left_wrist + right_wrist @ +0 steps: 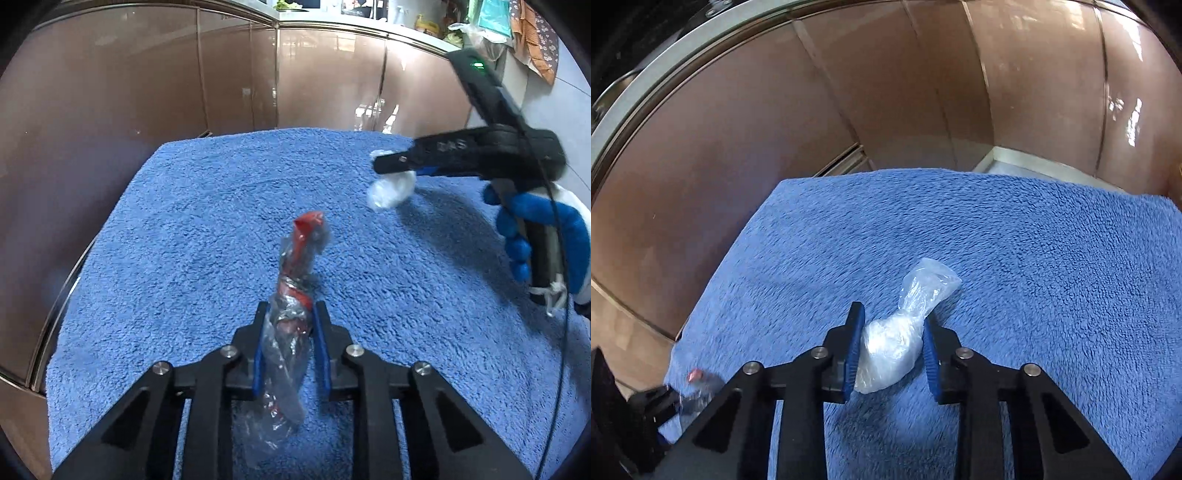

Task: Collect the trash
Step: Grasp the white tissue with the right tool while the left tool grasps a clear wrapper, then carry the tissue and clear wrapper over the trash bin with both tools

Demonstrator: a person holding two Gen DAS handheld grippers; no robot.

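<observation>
My left gripper point(291, 314) is shut on a crumpled clear-and-red plastic wrapper point(295, 291) and holds it above the blue towel point(184, 229); the wrapper's red tip points away from me. My right gripper point(894, 321) is shut on a wad of clear white plastic point(894, 343), held above the towel. In the left wrist view the right gripper point(384, 166) shows at the upper right with the white wad point(391, 190) hanging from its fingers. In the right wrist view the left gripper point(668, 402) and the red-tipped wrapper point(698, 384) show at the lower left.
The blue towel point(1034, 277) covers the work surface. Glossy brown cabinet doors point(147, 85) stand behind and to the left. A cluttered counter point(424, 26) runs along the back. A gloved hand point(532, 236) holds the right gripper's handle.
</observation>
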